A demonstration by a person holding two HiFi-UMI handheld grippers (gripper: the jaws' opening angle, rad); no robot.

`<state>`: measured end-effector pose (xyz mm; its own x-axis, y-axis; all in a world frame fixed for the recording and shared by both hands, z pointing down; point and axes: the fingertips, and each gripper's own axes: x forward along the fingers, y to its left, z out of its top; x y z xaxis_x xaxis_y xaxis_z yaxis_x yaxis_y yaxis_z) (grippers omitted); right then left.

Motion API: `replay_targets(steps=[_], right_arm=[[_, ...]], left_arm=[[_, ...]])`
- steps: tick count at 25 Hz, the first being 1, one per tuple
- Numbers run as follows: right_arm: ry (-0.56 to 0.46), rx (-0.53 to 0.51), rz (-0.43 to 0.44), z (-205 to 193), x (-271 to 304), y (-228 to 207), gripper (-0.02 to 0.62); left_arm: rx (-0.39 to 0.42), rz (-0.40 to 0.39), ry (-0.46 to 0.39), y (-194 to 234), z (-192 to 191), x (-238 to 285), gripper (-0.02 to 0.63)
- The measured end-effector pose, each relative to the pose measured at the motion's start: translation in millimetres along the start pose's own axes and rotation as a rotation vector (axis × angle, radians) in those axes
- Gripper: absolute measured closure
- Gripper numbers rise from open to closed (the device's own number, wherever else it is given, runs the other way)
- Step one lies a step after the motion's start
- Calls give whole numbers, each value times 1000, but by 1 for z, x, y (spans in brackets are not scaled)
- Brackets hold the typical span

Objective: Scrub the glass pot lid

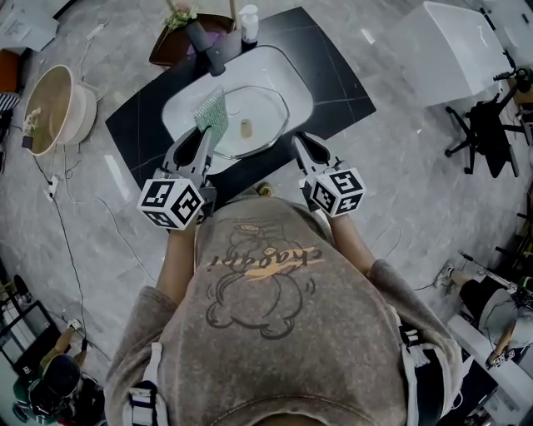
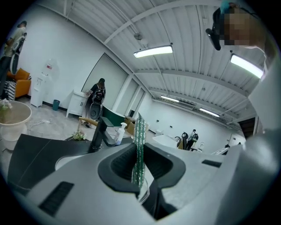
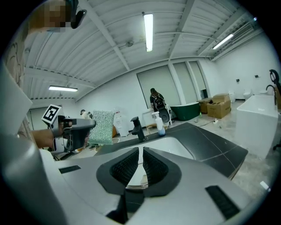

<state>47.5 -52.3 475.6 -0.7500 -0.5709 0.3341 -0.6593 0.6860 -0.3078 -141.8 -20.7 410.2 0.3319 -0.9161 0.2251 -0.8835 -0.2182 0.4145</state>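
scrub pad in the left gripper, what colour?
Silvery green, with a glittery mesh weave. The scrub pad shows best in the right gripper view, seen face-on.

Qty. Grippers – 2: left gripper (image 1: 205, 138), right gripper (image 1: 297, 141). Glass lid (image 1: 260, 106) x1. Scrub pad (image 1: 211, 112) x1. Sink (image 1: 293, 79), tap (image 1: 206, 43), soap btl (image 1: 248, 23) – 1 ea. Tubs x3: round tub (image 1: 72, 101), white bathtub (image 1: 458, 50), green bathtub (image 3: 189, 110).

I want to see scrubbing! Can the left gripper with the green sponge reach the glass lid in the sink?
Probably yes. The left gripper holds the green sponge right beside the glass lid in the sink. Nothing shows between them, and the shut right gripper is at the lid's other side.
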Motion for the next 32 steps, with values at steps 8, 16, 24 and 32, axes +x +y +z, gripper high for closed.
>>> replay_targets(steps=[8, 16, 24, 32], right_arm=[[54, 35, -31, -10, 16, -7, 382], [134, 136, -51, -33, 39, -19, 304], [326, -22, 0, -78, 73, -24, 304], [483, -57, -1, -109, 98, -35, 304]], left_arm=[[-14, -22, 38, 6, -5, 12, 546], [-22, -30, 54, 12, -7, 18, 546], [-26, -39, 81, 17, -16, 31, 546], [-41, -35, 111, 24, -28, 42, 546]])
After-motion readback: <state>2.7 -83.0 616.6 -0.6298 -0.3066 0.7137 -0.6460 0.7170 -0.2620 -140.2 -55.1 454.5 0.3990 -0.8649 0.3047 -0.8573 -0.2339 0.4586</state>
